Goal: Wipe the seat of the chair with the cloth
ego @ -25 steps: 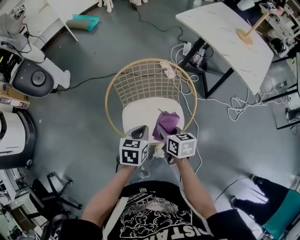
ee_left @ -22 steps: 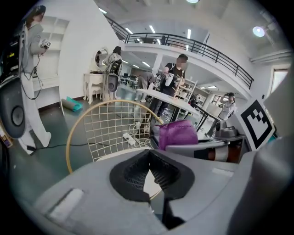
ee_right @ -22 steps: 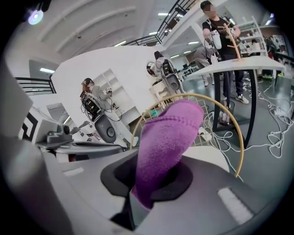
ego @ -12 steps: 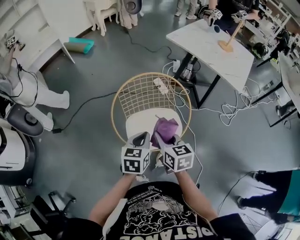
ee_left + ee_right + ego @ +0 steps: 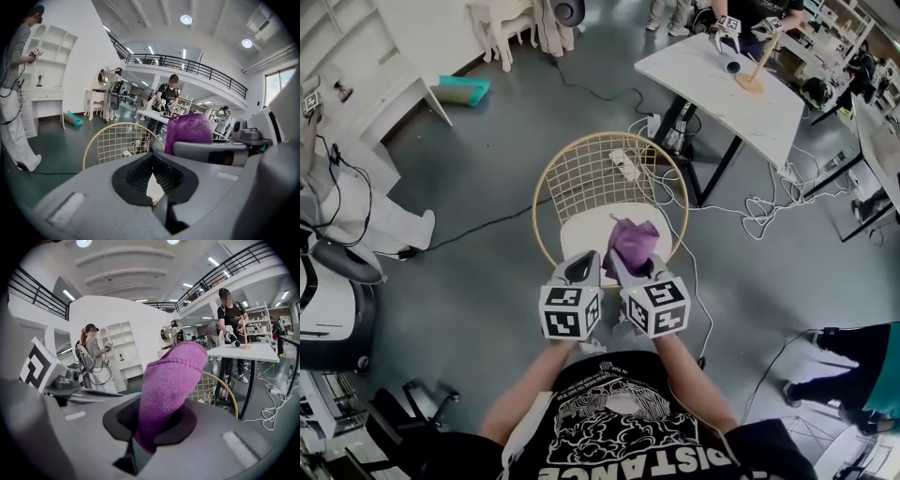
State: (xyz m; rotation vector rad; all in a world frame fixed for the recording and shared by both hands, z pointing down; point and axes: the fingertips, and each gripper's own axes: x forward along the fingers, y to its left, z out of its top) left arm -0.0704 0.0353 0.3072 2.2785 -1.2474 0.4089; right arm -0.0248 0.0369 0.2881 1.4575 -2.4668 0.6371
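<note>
Holding purple cloth [image 5: 634, 242] pinched in right gripper [image 5: 623, 267], over white seat [image 5: 586, 234] of wire-back chair [image 5: 581, 173]. Left gripper [image 5: 579, 267] jaws pressed together, empty. Wiping seemingly not begun; whole seat remains.

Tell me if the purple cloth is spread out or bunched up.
Bunched up: the right gripper is shut on the cloth, which sticks up from it as a folded wad, not spread over the seat.

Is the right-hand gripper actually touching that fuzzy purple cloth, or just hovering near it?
Touching. The right gripper view shows the fuzzy purple cloth pinched between the jaws of the right gripper, with its free end standing up out of them.
</note>
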